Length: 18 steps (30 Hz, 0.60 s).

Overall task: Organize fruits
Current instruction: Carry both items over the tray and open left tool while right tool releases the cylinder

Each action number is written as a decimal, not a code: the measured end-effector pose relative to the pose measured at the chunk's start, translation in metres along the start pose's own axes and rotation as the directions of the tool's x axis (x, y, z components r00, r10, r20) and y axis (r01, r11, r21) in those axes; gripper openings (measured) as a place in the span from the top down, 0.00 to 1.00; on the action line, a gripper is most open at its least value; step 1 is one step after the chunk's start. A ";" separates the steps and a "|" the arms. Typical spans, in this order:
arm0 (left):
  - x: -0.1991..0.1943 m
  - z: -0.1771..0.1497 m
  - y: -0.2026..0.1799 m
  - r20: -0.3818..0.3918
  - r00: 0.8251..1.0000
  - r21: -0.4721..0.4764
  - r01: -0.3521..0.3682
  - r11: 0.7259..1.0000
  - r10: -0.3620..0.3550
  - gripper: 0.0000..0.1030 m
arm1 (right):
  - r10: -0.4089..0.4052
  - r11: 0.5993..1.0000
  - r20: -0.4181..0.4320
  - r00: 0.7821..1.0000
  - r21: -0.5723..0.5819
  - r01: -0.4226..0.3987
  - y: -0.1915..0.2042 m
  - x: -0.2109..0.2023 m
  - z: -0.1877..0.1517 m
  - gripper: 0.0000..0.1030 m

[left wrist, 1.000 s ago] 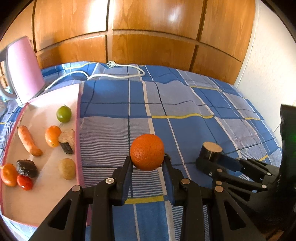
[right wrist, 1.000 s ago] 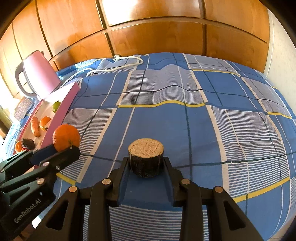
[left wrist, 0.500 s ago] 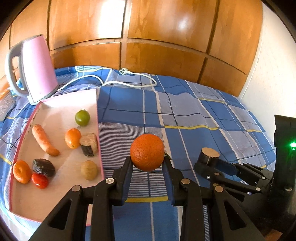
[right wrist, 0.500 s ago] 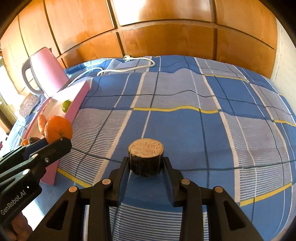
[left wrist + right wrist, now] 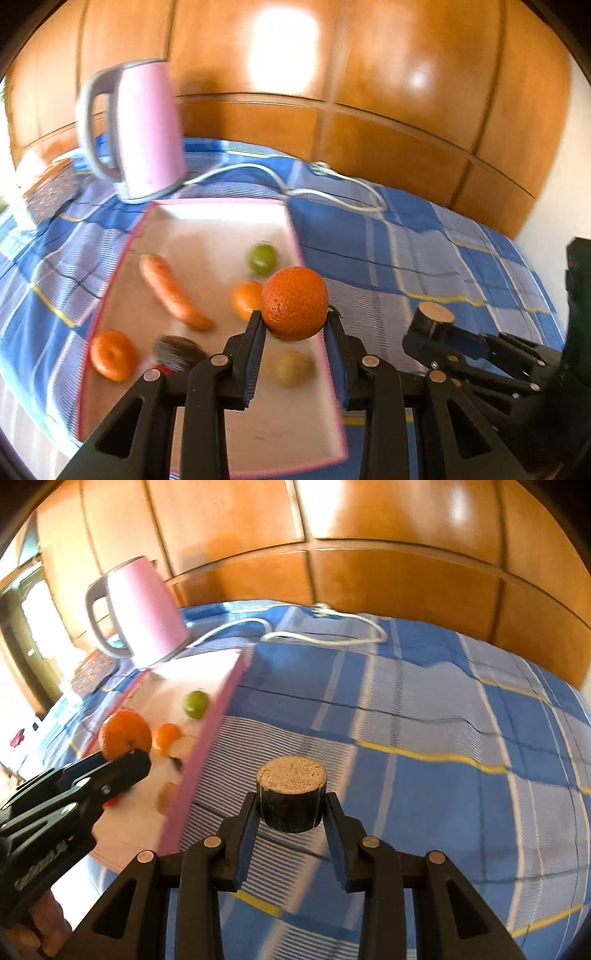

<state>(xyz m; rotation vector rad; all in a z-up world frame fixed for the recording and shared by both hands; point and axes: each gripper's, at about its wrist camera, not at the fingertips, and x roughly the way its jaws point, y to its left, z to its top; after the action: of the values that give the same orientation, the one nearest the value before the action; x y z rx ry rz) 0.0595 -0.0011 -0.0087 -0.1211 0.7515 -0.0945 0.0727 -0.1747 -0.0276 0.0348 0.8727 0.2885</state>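
Orange (image 5: 294, 302) and dark cylinder piece (image 5: 291, 794) now travel toward the pink tray (image 5: 325, 373), each one clamped in its own tongs.

Compared with one second ago, both views have swung to the side of the tray: in the left wrist view the tray was at 9 o'clock and now lies under the left gripper (image 5: 294, 334), so the orange hangs above its right rim. The right gripper (image 5: 291, 812) grasps the cylinder above the blue blanket (image 5: 424, 775), with the tray at 9 o'clock. This probably means that the carrying is almost done and the release comes next. Both grippers point forward and downward, side by side. Other fruits, among them a carrot (image 5: 173, 291) and a green fruit (image 5: 263, 258), already lie in the tray, the pink kettle (image 5: 144, 129) at its 12 o'clock.
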 end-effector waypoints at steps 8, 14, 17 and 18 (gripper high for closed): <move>0.008 0.016 0.056 -0.001 0.995 -0.079 -0.098 0.992 0.098 0.67 | 0.089 0.988 0.001 0.996 -0.124 -0.089 0.062 0.018 0.031 0.66; 0.003 0.019 0.081 0.025 0.987 -0.122 -0.152 0.981 0.157 0.56 | 0.125 0.975 -0.025 0.992 -0.181 -0.127 0.096 0.035 0.038 0.65; -0.002 0.019 0.088 0.032 0.985 -0.136 -0.165 0.977 0.171 0.55 | 0.135 0.973 -0.037 0.990 -0.183 -0.140 0.103 0.040 0.036 0.64; -0.004 0.019 0.089 0.033 0.984 -0.139 -0.167 0.976 0.173 0.55 | 0.139 0.972 -0.037 0.990 -0.184 -0.143 0.104 0.040 0.036 0.64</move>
<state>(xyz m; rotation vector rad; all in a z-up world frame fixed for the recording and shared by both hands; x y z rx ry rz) 0.0736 0.0892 -0.0053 -0.1875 0.7200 0.1225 0.1001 -0.0611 -0.0192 -0.0811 0.8654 0.5038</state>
